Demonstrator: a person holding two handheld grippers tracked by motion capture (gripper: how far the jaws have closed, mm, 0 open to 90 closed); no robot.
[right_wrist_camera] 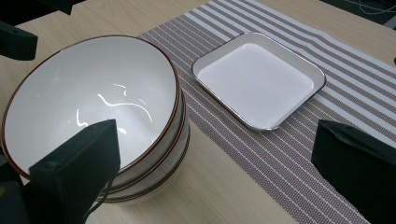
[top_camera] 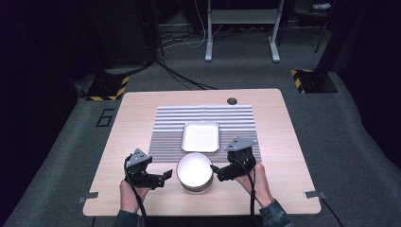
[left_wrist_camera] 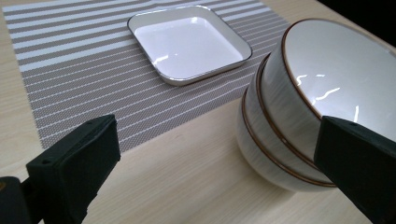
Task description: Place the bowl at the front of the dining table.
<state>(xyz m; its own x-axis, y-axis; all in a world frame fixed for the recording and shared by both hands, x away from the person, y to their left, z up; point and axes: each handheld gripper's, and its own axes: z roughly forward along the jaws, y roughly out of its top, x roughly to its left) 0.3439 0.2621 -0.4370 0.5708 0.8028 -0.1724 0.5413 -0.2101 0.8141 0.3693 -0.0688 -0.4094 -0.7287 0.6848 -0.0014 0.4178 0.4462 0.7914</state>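
Note:
A stack of white bowls with brown rims (top_camera: 194, 172) (left_wrist_camera: 299, 107) (right_wrist_camera: 98, 116) stands on the wooden table near its front edge. Behind it a white square plate (top_camera: 200, 136) (left_wrist_camera: 187, 43) (right_wrist_camera: 258, 79) lies on a striped grey placemat (top_camera: 165, 127) (left_wrist_camera: 70, 79) (right_wrist_camera: 280, 154). My left gripper (top_camera: 164, 177) (left_wrist_camera: 215, 172) is open just left of the stack, nothing between its jaws. My right gripper (top_camera: 215, 170) (right_wrist_camera: 215, 172) is open at the stack's right side, its left jaw reaching over the top bowl's rim.
The wooden table (top_camera: 132, 109) has a round cable hole (top_camera: 231, 100) at its back edge. Beyond it on the grey floor are a white desk frame (top_camera: 241, 28), cables and yellow-black stand bases (top_camera: 109, 87) (top_camera: 312, 80).

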